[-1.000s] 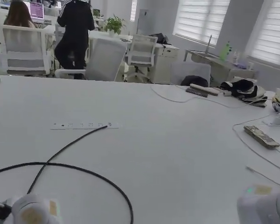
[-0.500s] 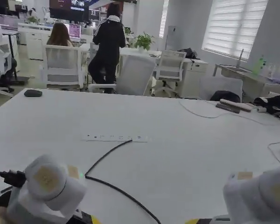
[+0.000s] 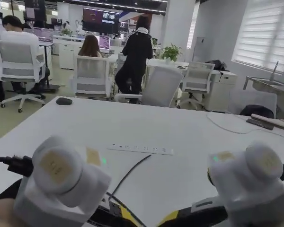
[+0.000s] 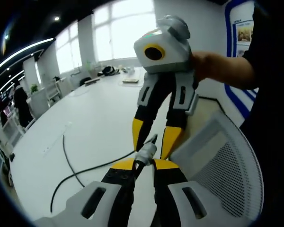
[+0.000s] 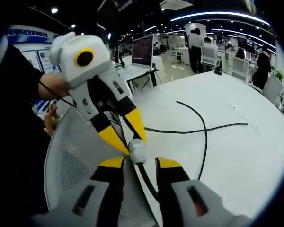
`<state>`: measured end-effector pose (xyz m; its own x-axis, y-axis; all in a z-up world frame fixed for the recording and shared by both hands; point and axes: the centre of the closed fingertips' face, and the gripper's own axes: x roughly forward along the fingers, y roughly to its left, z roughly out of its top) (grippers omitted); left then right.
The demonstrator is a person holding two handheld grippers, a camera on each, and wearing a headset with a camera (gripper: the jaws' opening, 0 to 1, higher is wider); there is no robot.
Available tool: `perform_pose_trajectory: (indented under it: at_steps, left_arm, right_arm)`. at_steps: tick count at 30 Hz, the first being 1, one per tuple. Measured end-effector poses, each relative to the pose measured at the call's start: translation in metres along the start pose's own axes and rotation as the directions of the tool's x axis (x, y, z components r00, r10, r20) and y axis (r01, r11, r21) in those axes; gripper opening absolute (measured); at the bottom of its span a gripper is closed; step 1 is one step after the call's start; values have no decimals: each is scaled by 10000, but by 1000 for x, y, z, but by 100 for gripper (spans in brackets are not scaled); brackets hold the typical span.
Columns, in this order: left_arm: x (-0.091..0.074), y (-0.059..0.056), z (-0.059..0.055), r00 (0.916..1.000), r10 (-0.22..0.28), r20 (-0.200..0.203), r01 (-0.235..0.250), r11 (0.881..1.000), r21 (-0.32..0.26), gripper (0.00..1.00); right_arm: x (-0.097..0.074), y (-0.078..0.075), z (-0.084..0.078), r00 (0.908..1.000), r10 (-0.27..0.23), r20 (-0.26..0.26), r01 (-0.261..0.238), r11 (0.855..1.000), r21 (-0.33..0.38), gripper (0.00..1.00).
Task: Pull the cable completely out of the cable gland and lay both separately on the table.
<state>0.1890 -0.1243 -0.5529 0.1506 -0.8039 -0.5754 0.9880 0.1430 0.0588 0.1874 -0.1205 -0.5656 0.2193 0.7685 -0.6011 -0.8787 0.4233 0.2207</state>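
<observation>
Cable gland (image 4: 146, 152), small and white, is held off the surface (image 3: 203, 137), above the white mesh chair back (image 4: 217, 156) at the near edge. It sits right between the tips of both grippers, which point at each other. Left gripper (image 4: 145, 165): jaws drawn in on the near end of the gland, yellow tips touching it on either side. In the right gripper view the same two tips converge on the gland's end.

Right gripper (image 5: 139, 163): jaws stand a little apart. The gland is just beyond their tips, and the black cable (image 5: 204, 129) runs back between them with a gap on each side. Cannot tell if the pads touch anything.

Cable is still through the gland: black lead comes out of it at both ends. The rest trails onto the surface in a loose loop that crosses itself, and one strand heads toward the flat white power strip (image 3: 141, 149).

In the head view both grippers are low in the frame, close together, with the cable running out between them. Black mouse (image 3: 64, 100) lies at the far left edge of the surface. Behind it are office chairs, desks, screens and several people, seated and standing.
</observation>
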Motion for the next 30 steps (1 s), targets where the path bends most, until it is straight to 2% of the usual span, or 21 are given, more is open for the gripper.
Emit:
perform_pose_trajectory:
  at_steps: [2,4,6,7,9,11,12,14,16,18,20,24,30]
  left_arm:
    - [-2,-1,3,9999,65,95,-67,9998,183,15]
    - [-2,3,2,9995,306,-46,-302,9969,729,15]
    - [-1,0,-1,9997,176,-197,-159,9964,835,15]
    - [0,-1,-3,9995,111,-294,-80,9947,1029,15]
    - [2,1,-2,9988,360,-343,-300,9863,1624,16]
    - [3,-1,-1,9985,421,-346,-343,9791,2007,18]
    - [3,-2,-1,9989,317,-354,-241,9801,1972,19]
    - [4,-5,0,9993,133,-338,-60,9784,2068,21]
    - [7,-10,-1,9989,-131,-442,228,9736,2273,24]
    - [10,-14,-3,9977,-265,-619,415,9658,2558,24]
    - [13,-18,-7,9953,-565,-787,744,9661,2472,23]
    - [16,-23,-5,9948,-749,-686,901,9625,2559,21]
    - [17,-26,-6,9922,-853,-907,1072,9556,2744,17]
  right_arm:
    - [1,0,2,9999,130,30,-130,9999,-47,19]
    - [2,6,2,9993,380,46,-379,9992,-125,13]
    - [5,5,-1,9996,246,-126,-249,9994,-242,12]
    - [6,6,-4,9992,207,-343,-225,9984,-518,12]
    - [7,3,-5,9992,-6,-394,-20,9978,-664,12]
    - [6,0,-13,9966,-107,-815,40,9966,-825,12]
    - [5,-2,-17,9943,-182,-1048,74,9947,-1022,12]
    - [5,1,-26,9883,-24,-1525,-198,9894,-1438,12]
    - [5,3,-30,9840,54,-1779,-403,9804,-1927,12]
    - [6,5,-32,9824,109,-1867,-478,9798,-1941,12]
    - [5,6,-32,9816,185,-1900,-588,9761,-2090,12]
    - [4,10,-29,9809,471,-1888,-879,9728,-2144,12]
    - [3,14,-29,9779,751,-1950,-1184,9681,-2209,13]
